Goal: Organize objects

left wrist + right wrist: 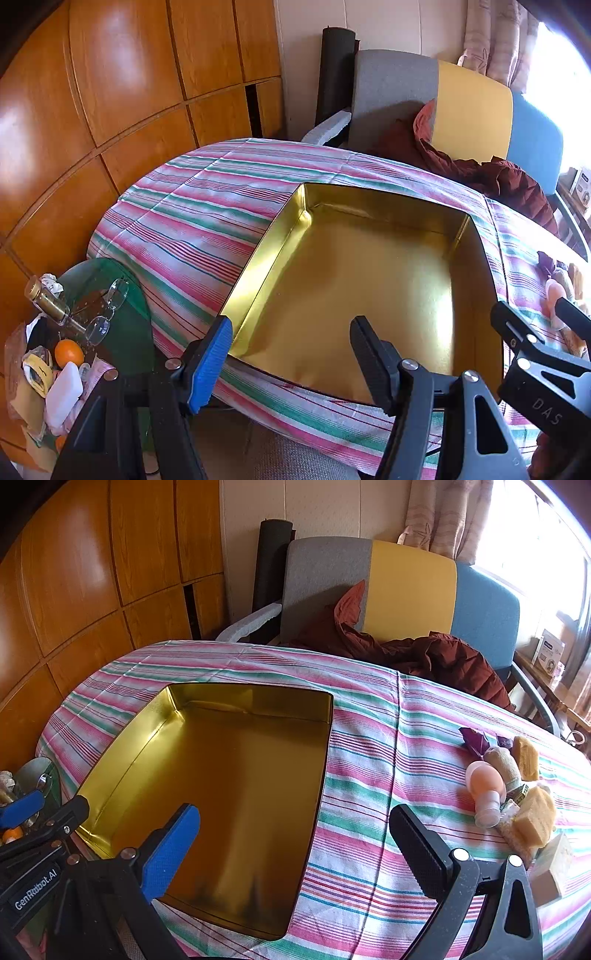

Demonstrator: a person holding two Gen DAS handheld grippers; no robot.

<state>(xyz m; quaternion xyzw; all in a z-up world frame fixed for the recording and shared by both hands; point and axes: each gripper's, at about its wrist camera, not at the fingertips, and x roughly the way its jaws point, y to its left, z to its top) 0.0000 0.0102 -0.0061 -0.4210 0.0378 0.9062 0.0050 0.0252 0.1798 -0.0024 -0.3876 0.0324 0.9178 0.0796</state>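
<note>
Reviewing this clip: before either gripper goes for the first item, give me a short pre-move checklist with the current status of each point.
1. Gold tin empty and ready to receive: ok, nothing lies inside.
2. Right gripper open and empty: ok, jaws wide, nothing between them.
3. Left gripper open and empty: ok, it hovers over the tin's near left corner.
4. Items to sort in view: ok, the pink bottle and yellow sponges lie clustered right of the tin.
5. Items separable for a clean grasp: cannot tell, they touch and overlap.
6. Striped tablecloth flat: ok, only light creases.
</note>
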